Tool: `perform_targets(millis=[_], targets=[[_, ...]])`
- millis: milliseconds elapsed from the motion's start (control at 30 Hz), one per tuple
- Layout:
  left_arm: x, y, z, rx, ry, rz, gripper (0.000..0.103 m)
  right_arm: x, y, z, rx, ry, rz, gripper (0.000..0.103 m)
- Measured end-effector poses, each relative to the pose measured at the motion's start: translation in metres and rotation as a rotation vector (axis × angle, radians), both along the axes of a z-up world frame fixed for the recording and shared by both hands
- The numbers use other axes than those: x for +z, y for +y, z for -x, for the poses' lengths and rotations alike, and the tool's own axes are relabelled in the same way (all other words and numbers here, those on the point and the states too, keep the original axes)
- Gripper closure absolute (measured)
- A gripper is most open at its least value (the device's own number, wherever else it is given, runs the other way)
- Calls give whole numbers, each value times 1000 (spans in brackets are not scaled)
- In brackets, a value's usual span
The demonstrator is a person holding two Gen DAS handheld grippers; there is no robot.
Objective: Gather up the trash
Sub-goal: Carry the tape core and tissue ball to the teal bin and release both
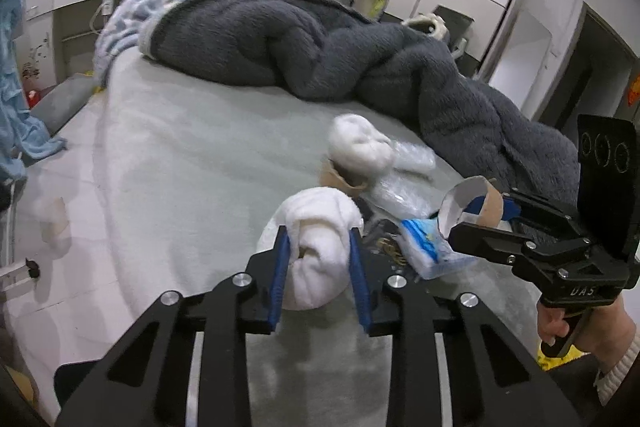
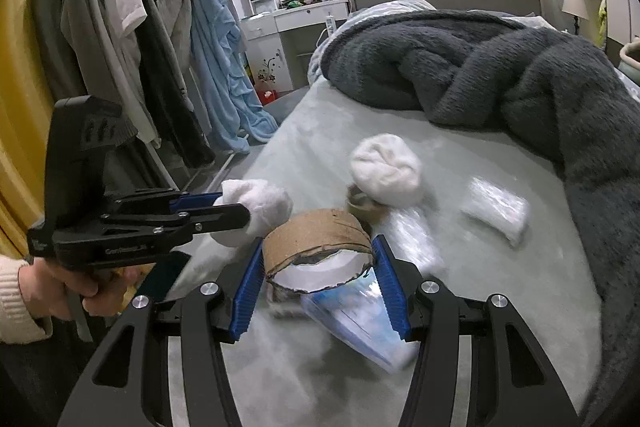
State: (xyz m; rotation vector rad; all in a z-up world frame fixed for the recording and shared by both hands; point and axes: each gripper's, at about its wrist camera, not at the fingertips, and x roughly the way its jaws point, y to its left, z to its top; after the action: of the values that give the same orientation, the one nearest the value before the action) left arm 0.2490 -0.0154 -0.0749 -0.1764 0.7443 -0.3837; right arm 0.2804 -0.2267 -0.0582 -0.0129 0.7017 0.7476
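My left gripper point(image 1: 319, 233) is shut on a white tissue wad point(image 1: 316, 251), held just above the bed; it also shows in the right wrist view point(image 2: 260, 207). My right gripper point(image 2: 316, 251) is shut on a brown cardboard tape roll point(image 2: 316, 247), seen in the left wrist view point(image 1: 472, 203) too. On the bed lie a second white wad point(image 2: 386, 169), a small brown cardboard ring point(image 2: 362, 205) under it, a blue and white wrapper point(image 2: 356, 319), clear plastic film point(image 2: 412, 235) and a clear packet point(image 2: 496, 209).
A dark grey fleece blanket point(image 2: 500, 75) is piled across the far and right side of the grey bed sheet point(image 1: 180, 167). Clothes hang on a rack point(image 2: 132, 27) to the left of the bed. A white vanity desk point(image 2: 304, 15) stands by the headboard.
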Motion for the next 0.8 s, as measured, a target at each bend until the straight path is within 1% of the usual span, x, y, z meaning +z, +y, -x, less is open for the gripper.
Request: perform_targets(millis=[100, 233, 367, 467, 533, 567, 633, 733, 800], targets=[[0, 19, 3, 36, 11, 8, 74, 5, 17, -3, 8, 6, -20, 49], [-4, 41, 6, 76, 39, -12, 74, 9, 43, -5, 30, 12, -27, 49], [-17, 62, 12, 103, 99, -49, 74, 7, 76, -5, 56, 33, -1, 49], [-21, 72, 19, 101, 107, -97, 74, 2, 99, -6, 76, 65, 6, 49], [-21, 83, 25, 103, 101, -85, 74, -2, 116, -5, 87, 88, 3, 49], [-22, 87, 28, 103, 102, -81, 77, -3, 124, -5, 96, 98, -1, 49], [-23, 96, 31, 108, 107, -83, 81, -4, 141, -3, 115, 106, 1, 49], [-29, 120, 34, 139, 139, -55, 81, -5, 163, -1, 140, 114, 10, 49], [-35, 133, 36, 159, 163, -54, 85, -8, 175, 0, 154, 121, 24, 49]])
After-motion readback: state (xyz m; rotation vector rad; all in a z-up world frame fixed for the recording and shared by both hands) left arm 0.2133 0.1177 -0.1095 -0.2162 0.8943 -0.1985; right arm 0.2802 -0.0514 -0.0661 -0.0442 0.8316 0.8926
